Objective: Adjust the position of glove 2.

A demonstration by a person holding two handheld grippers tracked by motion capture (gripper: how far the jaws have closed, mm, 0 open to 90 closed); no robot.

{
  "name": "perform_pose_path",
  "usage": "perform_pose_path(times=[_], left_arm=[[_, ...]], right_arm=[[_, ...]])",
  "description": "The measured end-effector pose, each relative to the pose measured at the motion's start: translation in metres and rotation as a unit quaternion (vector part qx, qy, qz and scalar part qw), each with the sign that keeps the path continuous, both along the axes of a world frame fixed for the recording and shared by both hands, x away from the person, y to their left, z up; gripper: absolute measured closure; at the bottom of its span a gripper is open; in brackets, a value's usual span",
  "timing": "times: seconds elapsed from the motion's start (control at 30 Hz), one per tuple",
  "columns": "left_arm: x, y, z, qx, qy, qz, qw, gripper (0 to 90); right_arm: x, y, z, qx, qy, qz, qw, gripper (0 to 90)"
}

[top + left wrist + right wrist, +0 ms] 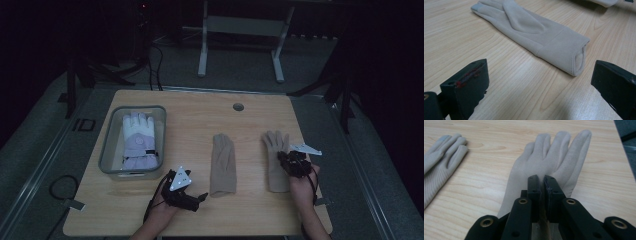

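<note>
Two beige gloves lie flat on the desk (200, 115). One, the right-hand glove (276, 160), lies palm down with its fingers spread and pointing away from the person, near the desk's right edge. The right tongs (286, 159) sit on its palm area, and in the right gripper view the jaws are clenched together with a pinch of the glove's fabric (541, 218) showing in the narrow slit between them. The other beige glove (223, 165) lies just left of it, apart from it, near the middle of the desk, folded lengthwise with its cuff toward the person. The left tongs (200, 197) rest low near the desk's front edge, just beside that cuff; in the left gripper view the jaws stand wide apart with only bare wood between them and the cuff opening (579, 60) just beyond. Farther left stands a clear plastic bin (107, 145) holding a white and lilac glove (140, 140).
</note>
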State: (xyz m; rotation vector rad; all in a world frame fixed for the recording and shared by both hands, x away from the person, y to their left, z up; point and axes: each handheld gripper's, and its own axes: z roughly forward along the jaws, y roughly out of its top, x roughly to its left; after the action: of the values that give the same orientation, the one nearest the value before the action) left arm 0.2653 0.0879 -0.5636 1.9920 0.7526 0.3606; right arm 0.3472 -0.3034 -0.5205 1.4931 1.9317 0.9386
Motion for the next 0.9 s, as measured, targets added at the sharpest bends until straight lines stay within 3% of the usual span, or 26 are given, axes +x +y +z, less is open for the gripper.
perform_pose_path(times=[0.33,0.47,0.73,0.9], left_arm=[[0.0,0.0,0.0,0.003,0.001,-0.001,1.0,1.7],[0.0,0.0,0.0,0.002,0.001,-0.002,1.0,1.7],[0.0,0.0,0.001,0.002,-0.001,-0.002,1.0,1.7],[0.0,0.001,0.001,0.001,-0.004,0.0,1.0,1.7]], right_arm=[[-0.003,-0.009,-0.019,0.01,0.032,0.01,0.9994,81.7],[0.0,-0.007,-0.028,0.008,0.046,0.022,0.9987,70.7],[-0.003,-0.01,-0.019,0.011,0.036,0.041,0.9984,58.4],[-0.007,-0.017,-0.007,0.011,0.009,0.049,0.9987,55.8]])
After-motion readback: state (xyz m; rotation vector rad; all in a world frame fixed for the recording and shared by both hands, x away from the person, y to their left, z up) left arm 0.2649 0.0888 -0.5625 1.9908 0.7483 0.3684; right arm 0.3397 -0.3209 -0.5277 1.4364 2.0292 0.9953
